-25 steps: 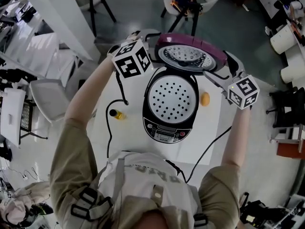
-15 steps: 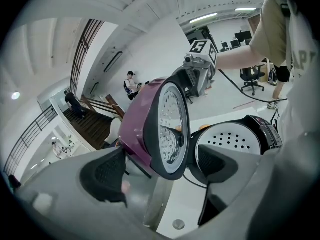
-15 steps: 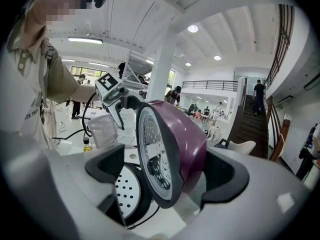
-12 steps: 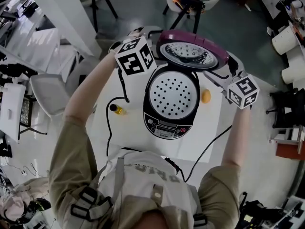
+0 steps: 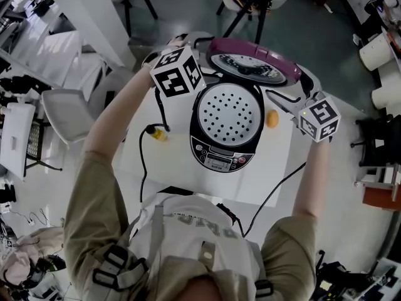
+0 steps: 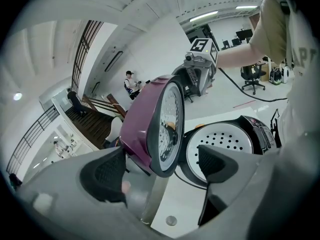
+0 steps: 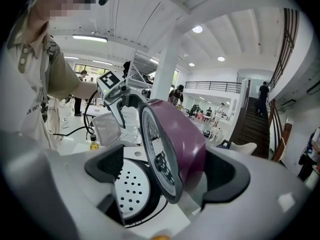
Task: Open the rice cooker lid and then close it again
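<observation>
The black rice cooker [image 5: 224,149] stands on the white table [image 5: 266,184] with its purple lid [image 5: 254,64] raised at the back. A white perforated plate [image 5: 229,115] covers its pot. My left gripper [image 5: 199,55] is at the lid's left edge and my right gripper [image 5: 293,91] at its right edge. In the left gripper view the lid [image 6: 160,129] stands edge-on between wide jaws of the left gripper [image 6: 160,166], with a gap beside the right pad [image 6: 215,161]. In the right gripper view the lid [image 7: 175,144] sits between the spread jaws of the right gripper [image 7: 167,173], clear of the left pad [image 7: 107,169].
An orange ball-like thing [image 5: 272,118] lies on the table right of the cooker. A small yellow-topped bottle [image 5: 155,132] stands to its left, beside a black cable [image 5: 143,168]. Chairs [image 5: 66,121] and other tables surround this one.
Both grippers have shifted slightly beside the raised lid. In the head view the lid's inner face looks a little narrower. Neither pair of jaws has changed its opening.
</observation>
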Motion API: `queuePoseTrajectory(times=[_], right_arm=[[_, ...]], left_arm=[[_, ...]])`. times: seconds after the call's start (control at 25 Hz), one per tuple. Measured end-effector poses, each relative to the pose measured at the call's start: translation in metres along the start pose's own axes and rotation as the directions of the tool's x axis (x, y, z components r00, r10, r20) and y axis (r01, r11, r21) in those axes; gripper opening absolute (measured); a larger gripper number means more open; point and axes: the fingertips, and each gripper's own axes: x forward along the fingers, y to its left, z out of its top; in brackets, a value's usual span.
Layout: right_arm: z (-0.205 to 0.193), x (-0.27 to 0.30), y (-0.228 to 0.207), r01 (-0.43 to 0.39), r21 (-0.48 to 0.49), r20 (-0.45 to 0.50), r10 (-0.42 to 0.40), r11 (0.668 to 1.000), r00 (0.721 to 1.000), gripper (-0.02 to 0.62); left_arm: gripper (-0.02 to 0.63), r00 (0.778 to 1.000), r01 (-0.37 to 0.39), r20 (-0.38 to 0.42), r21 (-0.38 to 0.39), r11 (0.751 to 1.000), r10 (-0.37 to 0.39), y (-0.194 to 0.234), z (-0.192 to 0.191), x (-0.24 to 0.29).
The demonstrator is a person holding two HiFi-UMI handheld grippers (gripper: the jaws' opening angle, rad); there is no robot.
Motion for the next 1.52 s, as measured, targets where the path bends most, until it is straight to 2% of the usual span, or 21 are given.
queuePoseTrajectory(times=[0.84, 1.52], right_arm=[[-0.021, -0.022, 0.063, -0.084, -0.065, -0.093, 0.078, 0.994, 0.993, 0.484], [-0.05, -0.034, 0.111, -0.173, -0.108, -0.194, 0.15, 0.979, 0.97, 0.5]], left_arm=[[0.469, 0.996, 0.03, -0.079, 0.021, 0.999, -0.029, -0.064, -0.013, -0.027], [0.488, 0.986, 0.114, -0.125, 0.037, 0.993, -0.108, -0.12, -0.03, -0.039]])
